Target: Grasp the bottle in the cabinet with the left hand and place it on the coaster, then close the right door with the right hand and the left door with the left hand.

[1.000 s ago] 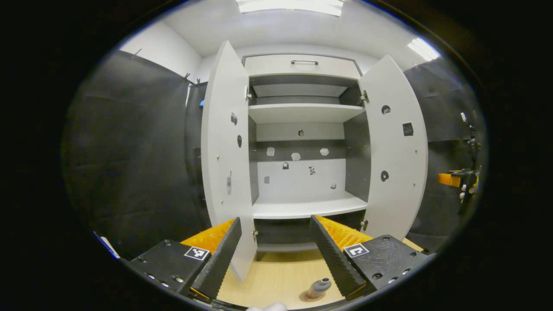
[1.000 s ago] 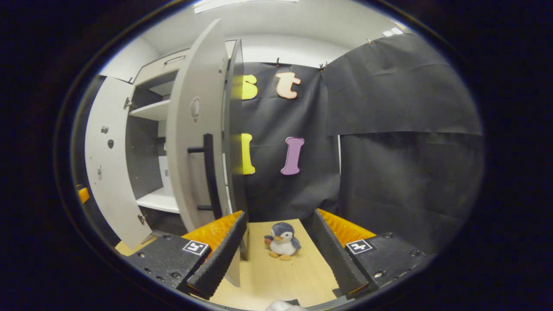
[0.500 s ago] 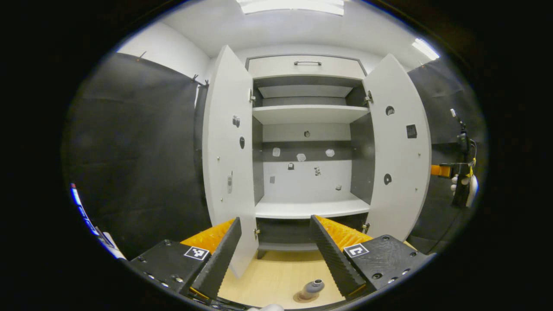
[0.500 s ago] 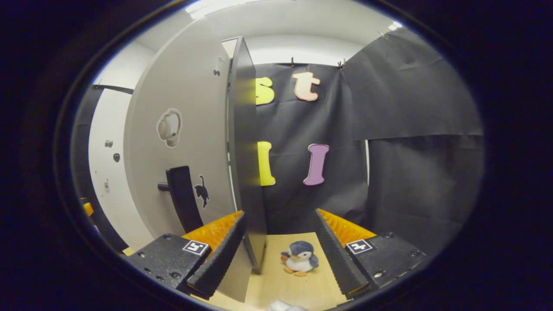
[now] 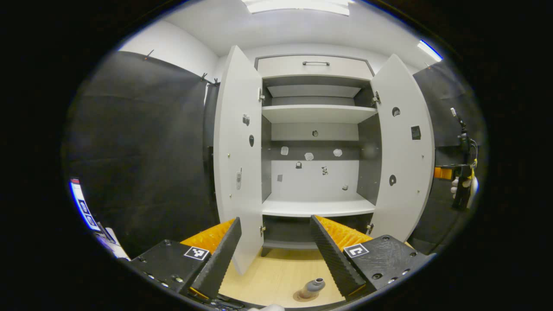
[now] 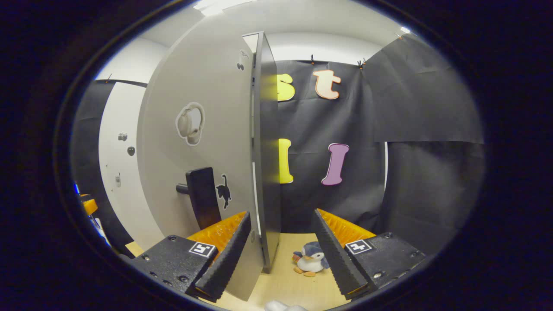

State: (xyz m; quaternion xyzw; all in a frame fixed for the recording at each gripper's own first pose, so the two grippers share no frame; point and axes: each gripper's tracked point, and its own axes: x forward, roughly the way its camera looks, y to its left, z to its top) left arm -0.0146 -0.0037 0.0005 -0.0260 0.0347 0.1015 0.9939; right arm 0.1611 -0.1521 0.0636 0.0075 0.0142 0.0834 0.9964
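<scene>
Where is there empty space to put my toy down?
The cabinet's lower shelf and upper shelf look bare between the two open doors. The wooden floor in front is open too, left of the bottle on its coaster. By the penguin it is tighter.

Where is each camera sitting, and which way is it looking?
Left gripper view: rides on the left gripper, facing straight into the open cabinet; its open fingers show at the bottom, with the bottle on the coaster below them.
Right gripper view: rides on the right gripper, close by the edge of the right door, looking past it to a toy penguin; its open fingers show at the bottom.
Shared: both see the two open doors; the left door shows in each, and each sees the other gripper far off.
</scene>
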